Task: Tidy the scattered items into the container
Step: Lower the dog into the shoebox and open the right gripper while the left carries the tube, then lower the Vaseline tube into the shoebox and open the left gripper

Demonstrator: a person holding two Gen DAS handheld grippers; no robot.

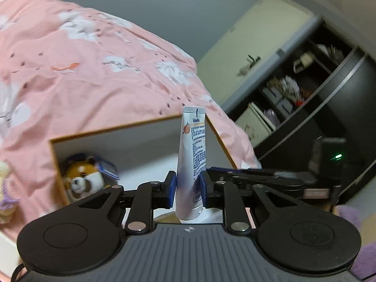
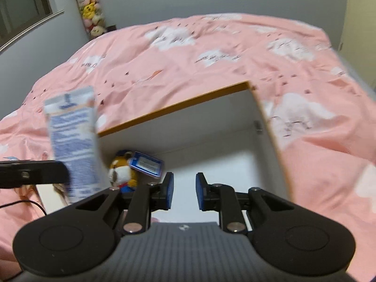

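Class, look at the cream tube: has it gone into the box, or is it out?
Out. The left gripper holds the tube upright above the box; only a plush toy lies inside.

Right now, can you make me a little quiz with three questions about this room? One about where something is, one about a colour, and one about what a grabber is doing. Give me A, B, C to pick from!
1. Where is the plush dog toy?
A. On the bedspread
B. Inside the white box
C. On the dark shelves

2. What colour is the bedspread?
A. Green with stripes
B. Plain blue
C. Pink with white clouds

3. What is the left gripper doing?
A. Clamping the lotion tube
B. Holding the plush dog toy
C. Holding nothing

Answers:
1. B, as the toy lies in the box's corner beside a blue packet.
2. C, as pink cloth with white cloud prints surrounds the box.
3. A, as its blue pads press both sides of the upright tube, while the right gripper has nothing between its pads.
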